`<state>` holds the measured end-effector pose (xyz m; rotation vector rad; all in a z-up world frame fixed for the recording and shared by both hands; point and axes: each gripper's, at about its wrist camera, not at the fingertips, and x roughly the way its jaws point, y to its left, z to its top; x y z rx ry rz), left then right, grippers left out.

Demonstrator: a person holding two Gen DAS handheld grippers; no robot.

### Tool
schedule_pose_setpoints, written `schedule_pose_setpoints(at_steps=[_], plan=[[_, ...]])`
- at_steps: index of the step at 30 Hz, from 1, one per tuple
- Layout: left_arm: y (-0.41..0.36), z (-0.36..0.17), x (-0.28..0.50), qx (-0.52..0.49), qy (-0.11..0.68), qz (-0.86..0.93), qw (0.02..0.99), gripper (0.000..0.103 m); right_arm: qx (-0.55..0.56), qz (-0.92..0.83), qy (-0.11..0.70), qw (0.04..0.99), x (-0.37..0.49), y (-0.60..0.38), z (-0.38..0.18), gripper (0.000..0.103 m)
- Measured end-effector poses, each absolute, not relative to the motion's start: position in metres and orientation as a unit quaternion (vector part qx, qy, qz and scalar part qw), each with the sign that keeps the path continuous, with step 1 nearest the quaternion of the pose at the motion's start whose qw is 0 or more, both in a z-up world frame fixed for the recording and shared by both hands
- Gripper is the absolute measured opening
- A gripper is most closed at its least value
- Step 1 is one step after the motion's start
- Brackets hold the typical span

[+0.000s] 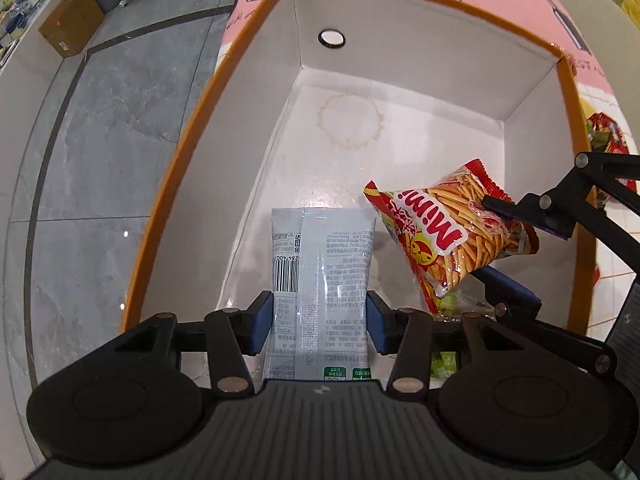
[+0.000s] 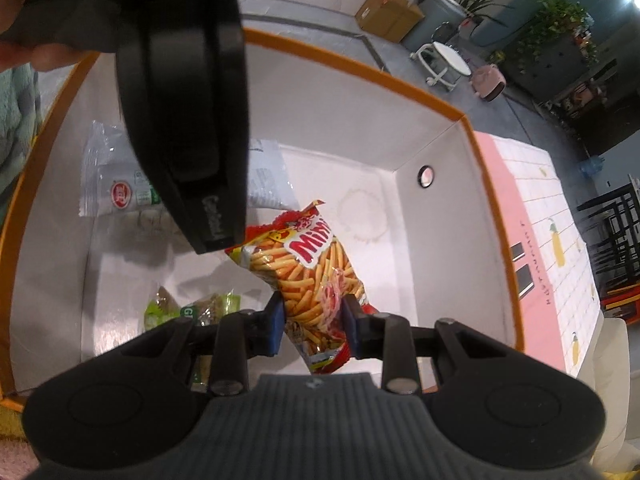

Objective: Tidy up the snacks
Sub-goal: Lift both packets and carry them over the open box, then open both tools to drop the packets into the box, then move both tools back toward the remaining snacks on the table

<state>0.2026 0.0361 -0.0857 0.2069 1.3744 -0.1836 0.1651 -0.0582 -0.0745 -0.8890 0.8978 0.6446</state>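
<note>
We hold both packets over the orange-rimmed box [image 1: 532, 76]: our left tool [image 1: 316, 320] clamps the pale grey packet [image 1: 324, 264] at six o'clock, our right tool [image 2: 313, 326] pinches the red Mimi bag [image 2: 308, 268] at three, likely lowering each inside for tidy storage

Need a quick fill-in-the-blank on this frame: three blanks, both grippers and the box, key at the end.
1. The left gripper is shut on a pale grey ____ packet printed with a barcode.
2. The right gripper holds a red Mimi bag pictured with ____ sticks.
3. Both packets hang over a white cardboard box whose rim is coloured ____.

Missing words: foil; yellow; orange.
</note>
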Motion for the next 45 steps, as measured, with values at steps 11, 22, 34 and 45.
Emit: schedule_pose_setpoints(at_steps=[11,22,34,45], plan=[[0.032,-0.093,0.203,0.109,0.637,-0.071,0.76,0.062,-0.407,0.299,0.422,0.753,0.176,-0.051,-0.081,0.031],[0.037,-0.061,0.191,0.069,0.601,-0.068,0.794,0.069,-0.357,0.289,0.417,0.784,0.172,-0.07,-0.054,0.058],[0.009,-0.002,0.151,0.053,0.497,-0.102,0.86,0.069,-0.252,0.244,0.356,0.866,0.136,-0.118,-0.009,0.063],[-0.045,0.011,0.113,0.055,0.458,-0.16,0.873,0.069,-0.16,0.169,0.335,0.913,0.088,-0.193,-0.011,0.063]])
